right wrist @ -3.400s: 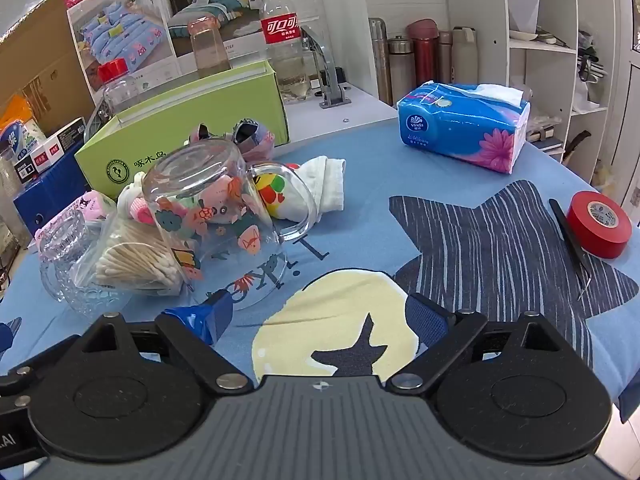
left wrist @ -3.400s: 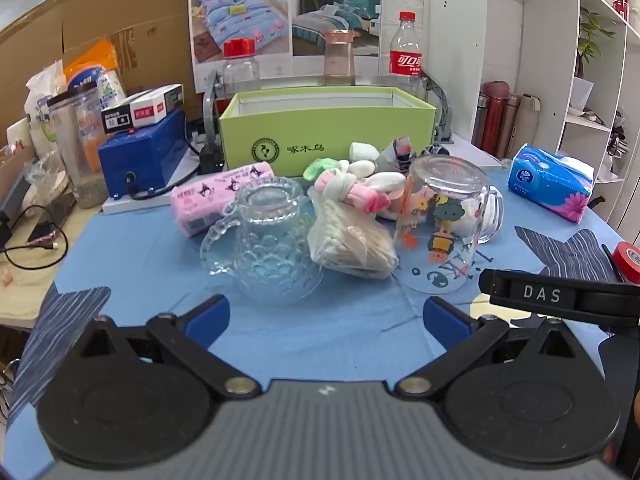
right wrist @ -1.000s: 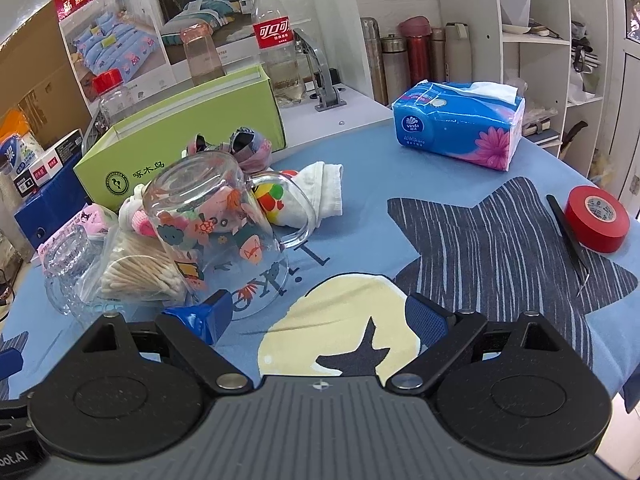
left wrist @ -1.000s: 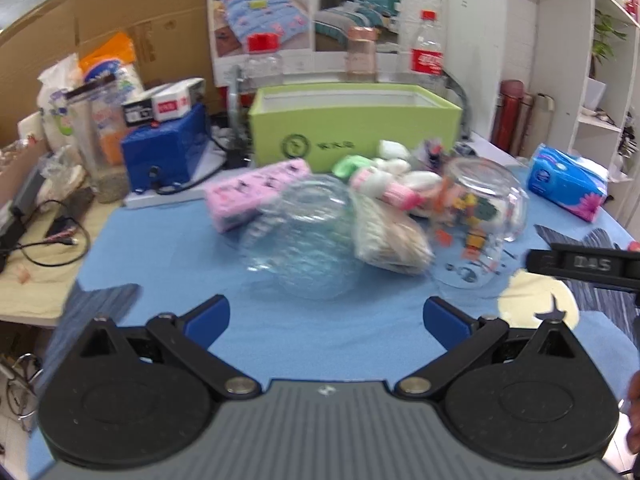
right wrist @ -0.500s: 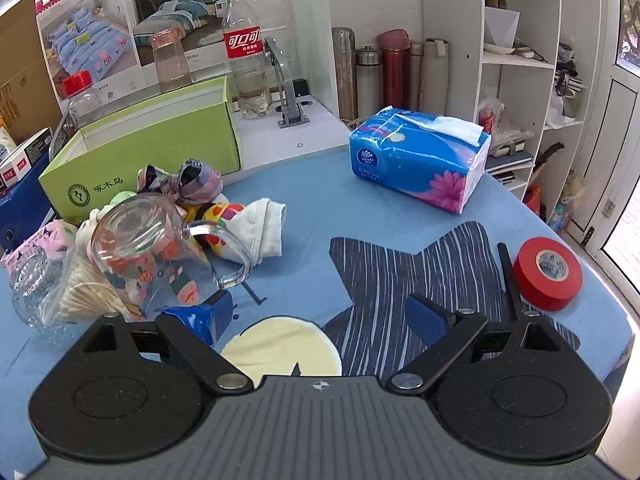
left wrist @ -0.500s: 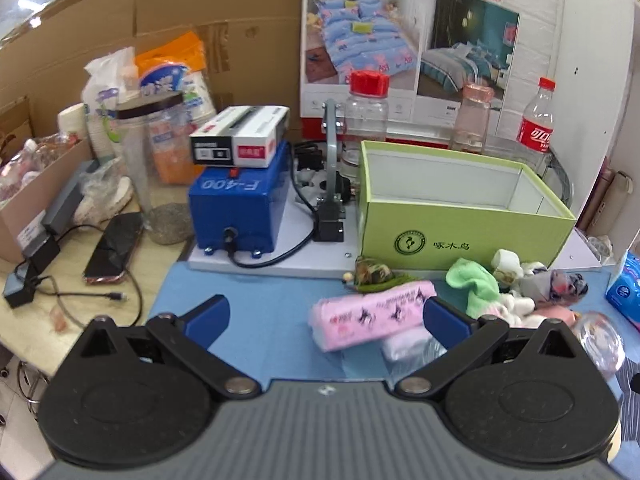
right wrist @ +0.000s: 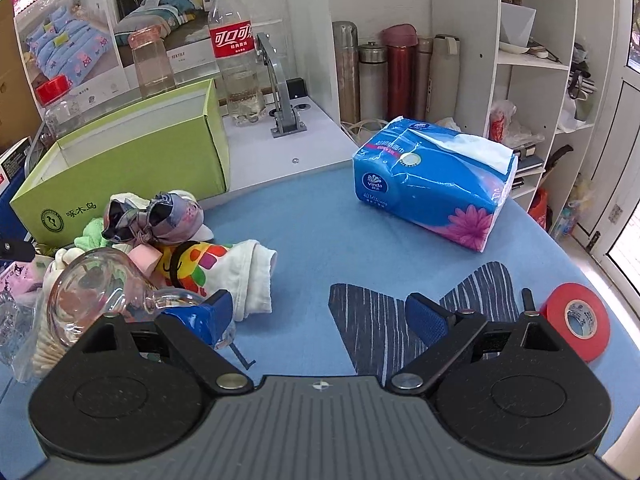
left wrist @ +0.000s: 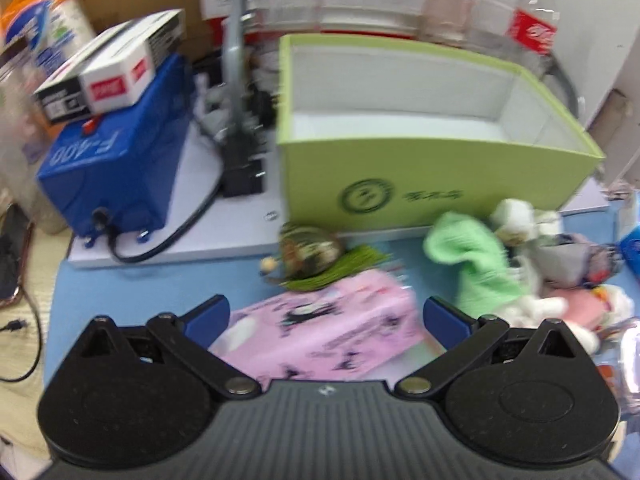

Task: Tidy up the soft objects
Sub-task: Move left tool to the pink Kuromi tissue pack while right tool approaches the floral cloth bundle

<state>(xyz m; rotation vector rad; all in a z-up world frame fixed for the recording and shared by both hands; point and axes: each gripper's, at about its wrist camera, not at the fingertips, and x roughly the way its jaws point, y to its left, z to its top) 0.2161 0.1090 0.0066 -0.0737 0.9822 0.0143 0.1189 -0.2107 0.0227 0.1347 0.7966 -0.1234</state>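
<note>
My left gripper is open, just above a pink tissue pack that lies between its jaws. Beyond it stands an empty green box. A green sock and a pile of socks lie right of the pack. My right gripper is open and empty over the blue cloth. To its left lie a white sock with a coloured print, a grey patterned sock and the green box. A blue tissue pack sits ahead on the right.
A glass mug lies by my right gripper's left finger, with a bag of cotton swabs beside it. A red tape roll lies at the right. A blue machine, bottles and a tasselled ornament stand behind the pink pack.
My left gripper has moved forward and down toward the pink tissue pack, which now lies between its jaws. My right gripper has shifted forward slightly; the mug sits closer to its left finger.
</note>
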